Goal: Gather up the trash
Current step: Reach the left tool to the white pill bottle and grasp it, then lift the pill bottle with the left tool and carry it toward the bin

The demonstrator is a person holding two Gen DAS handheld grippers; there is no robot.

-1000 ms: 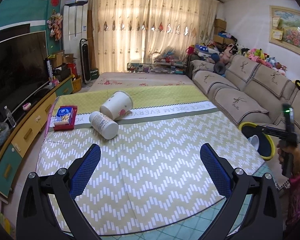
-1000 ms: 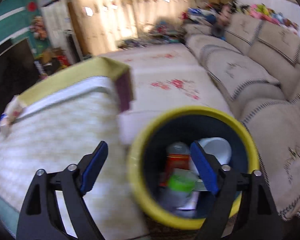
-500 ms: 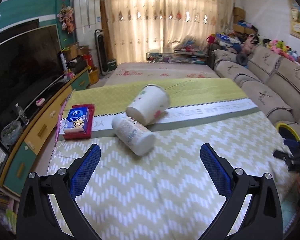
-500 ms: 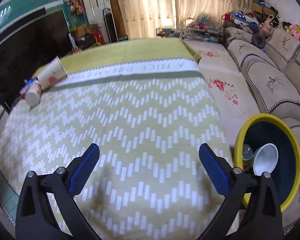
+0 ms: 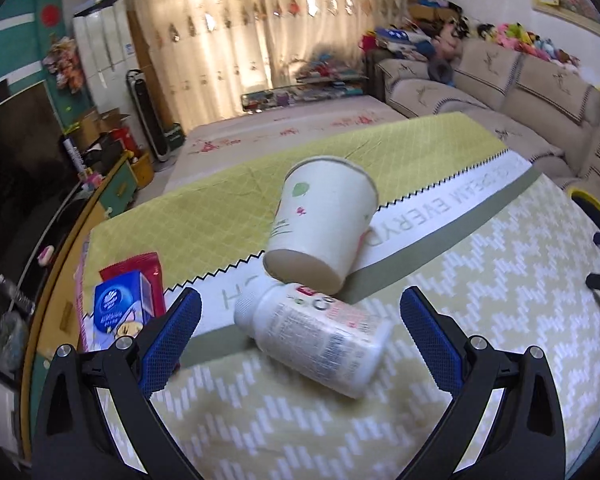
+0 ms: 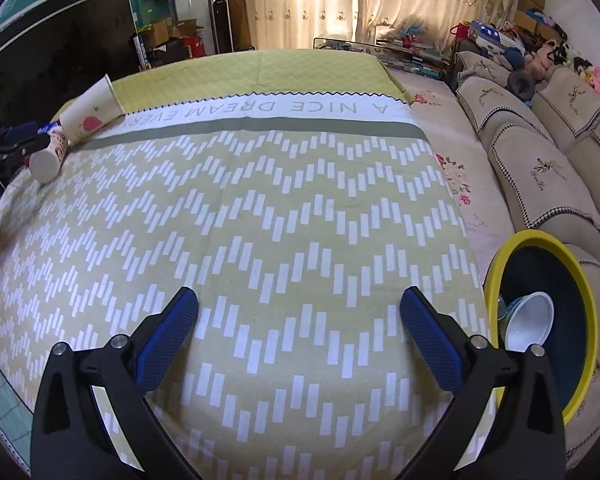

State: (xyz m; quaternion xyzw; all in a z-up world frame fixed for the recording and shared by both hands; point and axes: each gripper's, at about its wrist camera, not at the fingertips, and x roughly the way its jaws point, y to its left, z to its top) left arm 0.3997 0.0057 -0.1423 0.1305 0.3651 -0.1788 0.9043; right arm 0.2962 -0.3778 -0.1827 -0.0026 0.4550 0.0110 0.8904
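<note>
Inside bin (image 6: 580,300), half-hidden bowl (image 6: 528,322)

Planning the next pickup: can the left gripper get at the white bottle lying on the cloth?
Probably yes. The left gripper is open with the white bottle lying between its fingers; only the paper cup touches the bottle's far side.

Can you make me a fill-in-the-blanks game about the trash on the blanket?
1. The white bottle is lying on its ____.
2. The paper cup touches the bottle's ____ end.
3. The trash bin has a ____ rim.
4. The left hand-held gripper is ____, with the bottle between its fingers.

Missing words: side; cap; yellow; open
</note>
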